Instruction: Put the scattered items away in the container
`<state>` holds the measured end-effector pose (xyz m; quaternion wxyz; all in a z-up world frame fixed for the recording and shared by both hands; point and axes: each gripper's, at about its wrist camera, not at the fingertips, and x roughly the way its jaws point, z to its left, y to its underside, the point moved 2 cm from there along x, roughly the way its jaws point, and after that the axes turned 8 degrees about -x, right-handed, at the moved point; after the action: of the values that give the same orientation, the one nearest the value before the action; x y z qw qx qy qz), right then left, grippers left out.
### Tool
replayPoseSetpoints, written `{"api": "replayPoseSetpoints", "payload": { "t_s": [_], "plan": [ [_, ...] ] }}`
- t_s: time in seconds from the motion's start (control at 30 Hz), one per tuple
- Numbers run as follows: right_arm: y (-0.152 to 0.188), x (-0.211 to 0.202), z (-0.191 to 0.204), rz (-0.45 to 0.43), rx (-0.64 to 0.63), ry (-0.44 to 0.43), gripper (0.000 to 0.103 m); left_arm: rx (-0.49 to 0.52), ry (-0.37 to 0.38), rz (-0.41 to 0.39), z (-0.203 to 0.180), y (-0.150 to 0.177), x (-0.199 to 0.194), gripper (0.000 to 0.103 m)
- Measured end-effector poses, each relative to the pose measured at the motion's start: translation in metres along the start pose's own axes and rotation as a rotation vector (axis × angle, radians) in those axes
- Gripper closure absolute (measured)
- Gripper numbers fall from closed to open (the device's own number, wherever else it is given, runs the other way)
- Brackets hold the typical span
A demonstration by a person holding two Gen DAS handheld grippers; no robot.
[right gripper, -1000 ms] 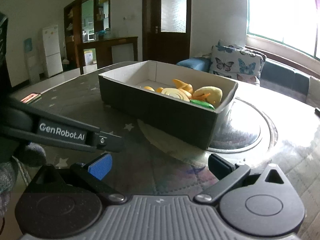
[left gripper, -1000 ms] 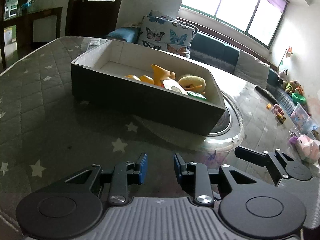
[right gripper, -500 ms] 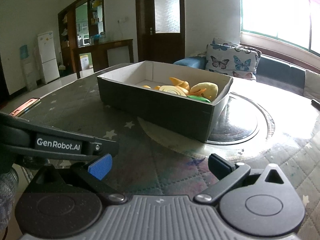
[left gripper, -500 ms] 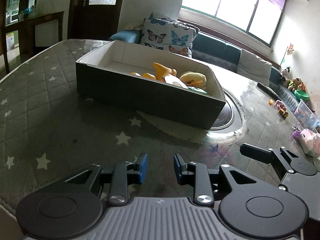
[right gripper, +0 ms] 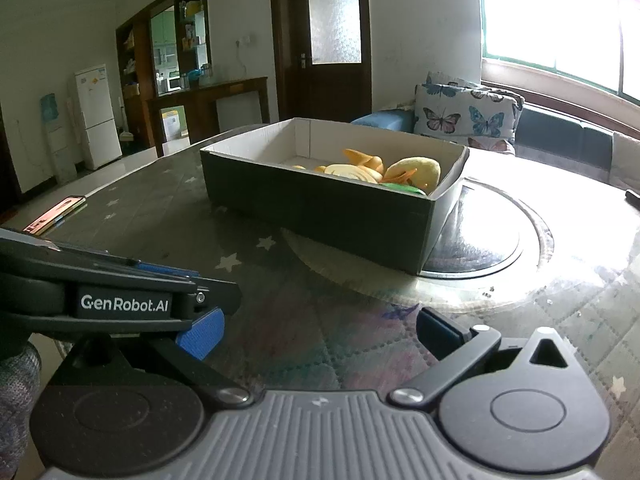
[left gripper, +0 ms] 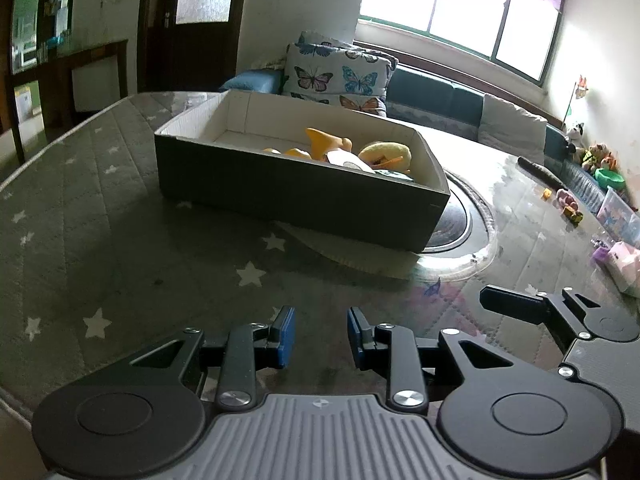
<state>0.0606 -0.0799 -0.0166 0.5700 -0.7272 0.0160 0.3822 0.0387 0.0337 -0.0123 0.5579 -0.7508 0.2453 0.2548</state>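
Note:
A dark cardboard box (left gripper: 280,192) with a white inside stands on the star-patterned table; it also shows in the right wrist view (right gripper: 320,208). Inside lie yellow and orange toys (left gripper: 384,154) (right gripper: 416,170) and a green piece (right gripper: 402,188). My left gripper (left gripper: 321,338) is empty, its blue pads a small gap apart, low over the table in front of the box. My right gripper (right gripper: 320,328) is wide open and empty, also short of the box. The right gripper shows in the left wrist view (left gripper: 560,316).
A round glass turntable (right gripper: 500,248) lies under the box's right end. A phone (right gripper: 56,214) lies at the table's left edge. Small toys (left gripper: 568,204) and a pink packet (left gripper: 624,264) sit at the far right. A sofa with butterfly cushions (left gripper: 340,76) stands behind.
Both grippers have drawn back from the box and sunk a little lower; the box looks smaller. Jaw openings are unchanged.

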Motion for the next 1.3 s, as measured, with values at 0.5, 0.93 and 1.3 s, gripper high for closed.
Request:
{"api": "replayPoseSetpoints", "payload": {
  "t_s": [0.5,0.93,1.3],
  "plan": [
    [0.0021,0.0007,0.0021,0.003,0.003,-0.004,0.0,0.049,-0.045,-0.038,-0.003,0.0033,-0.0026,0.073],
    [0.0031,0.0018,0.003,0.003,0.009,-0.007,0.0,0.079,-0.066,-0.055,-0.0048,0.0026,-0.0008,0.073],
    [0.002,0.0058,0.001,0.009,0.015,-0.004,0.0,0.086,-0.079,-0.06,-0.0035,-0.0006,0.0007,0.073]
  ]
}}
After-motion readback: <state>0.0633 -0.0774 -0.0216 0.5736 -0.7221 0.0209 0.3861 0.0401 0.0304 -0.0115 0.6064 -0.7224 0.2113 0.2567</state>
